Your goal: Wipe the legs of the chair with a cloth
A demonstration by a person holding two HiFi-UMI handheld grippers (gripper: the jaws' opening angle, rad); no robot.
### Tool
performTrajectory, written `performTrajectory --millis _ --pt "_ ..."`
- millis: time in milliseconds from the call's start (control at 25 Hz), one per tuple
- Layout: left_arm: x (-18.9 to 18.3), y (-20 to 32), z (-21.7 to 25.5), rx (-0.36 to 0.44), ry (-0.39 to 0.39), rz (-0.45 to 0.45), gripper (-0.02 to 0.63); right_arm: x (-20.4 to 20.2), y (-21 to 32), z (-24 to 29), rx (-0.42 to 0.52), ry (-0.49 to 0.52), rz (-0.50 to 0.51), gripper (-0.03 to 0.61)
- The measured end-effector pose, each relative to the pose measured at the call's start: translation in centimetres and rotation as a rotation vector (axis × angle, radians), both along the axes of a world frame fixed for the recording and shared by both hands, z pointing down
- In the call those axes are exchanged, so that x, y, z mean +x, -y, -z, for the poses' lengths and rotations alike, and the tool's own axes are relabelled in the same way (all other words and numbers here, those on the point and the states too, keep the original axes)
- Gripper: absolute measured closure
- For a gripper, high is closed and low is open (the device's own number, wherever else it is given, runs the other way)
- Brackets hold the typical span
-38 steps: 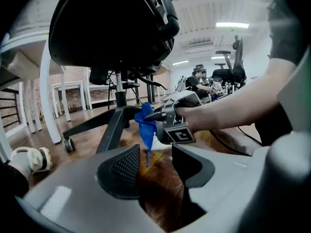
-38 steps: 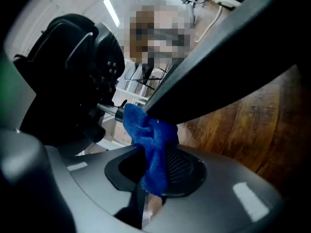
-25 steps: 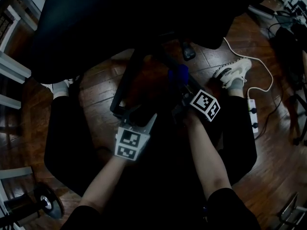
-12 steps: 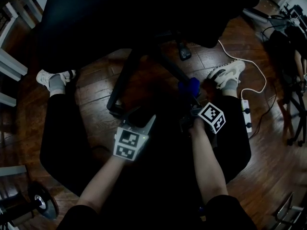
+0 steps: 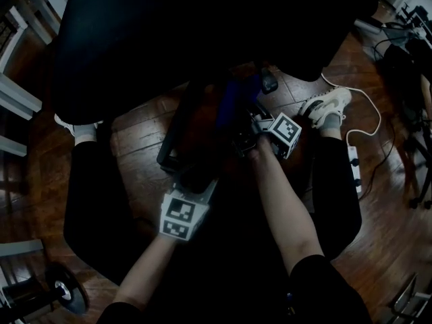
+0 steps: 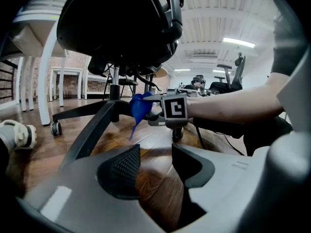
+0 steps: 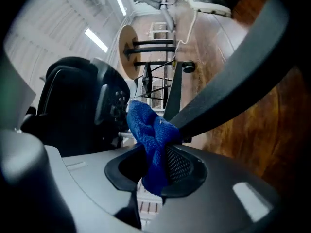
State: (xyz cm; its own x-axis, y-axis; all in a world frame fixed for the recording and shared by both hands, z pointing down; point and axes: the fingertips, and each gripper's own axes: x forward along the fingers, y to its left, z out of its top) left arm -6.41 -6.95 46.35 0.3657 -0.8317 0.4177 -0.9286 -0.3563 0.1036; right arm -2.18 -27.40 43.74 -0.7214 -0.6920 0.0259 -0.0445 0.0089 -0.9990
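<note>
The black office chair's seat (image 5: 202, 25) fills the top of the head view, with its dark legs (image 5: 177, 123) spreading over the wood floor below. My right gripper (image 5: 244, 121) is shut on a blue cloth (image 5: 233, 92), held close under the seat near the hub. In the right gripper view the blue cloth (image 7: 151, 135) is pinched in my right gripper (image 7: 155, 166) and presses against a black chair leg (image 7: 228, 81). My left gripper (image 5: 197, 179) stands open and empty near the floor. In its own view, my left gripper (image 6: 155, 166) faces a leg (image 6: 92, 130), the cloth (image 6: 140, 108) beyond.
The person's shoes (image 5: 329, 103) flank the chair. A white power strip (image 5: 354, 160) and its cable lie at the right. White table legs (image 5: 13, 93) stand at the left, and a dark round weight (image 5: 64, 290) lies at the lower left. A caster (image 6: 57, 127) ends the far leg.
My right gripper has carried the blue cloth up and to the left along the chair leg toward the hub, rolling as it went. The left gripper has stayed put.
</note>
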Motion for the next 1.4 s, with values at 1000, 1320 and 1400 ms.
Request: performTrajectory --millis 1000,1320,1400 --pt "4.2 1.3 -0.3 0.021 -0.024 -0.093 0.408 13.6 -3.4 -3.4 -0.113 -0.242 -0.226 0.476" --pt "5.1 0.9 0.3 0.026 0.007 -0.098 0.408 16.5 -5.4 -3.2 -0.182 -0.295 -0.19 0.476" --pt "4.2 1.2 0.5 0.024 0.008 -0.085 0.408 16.6 -4.7 -1.8 -0.128 -0.286 -0.156 0.476"
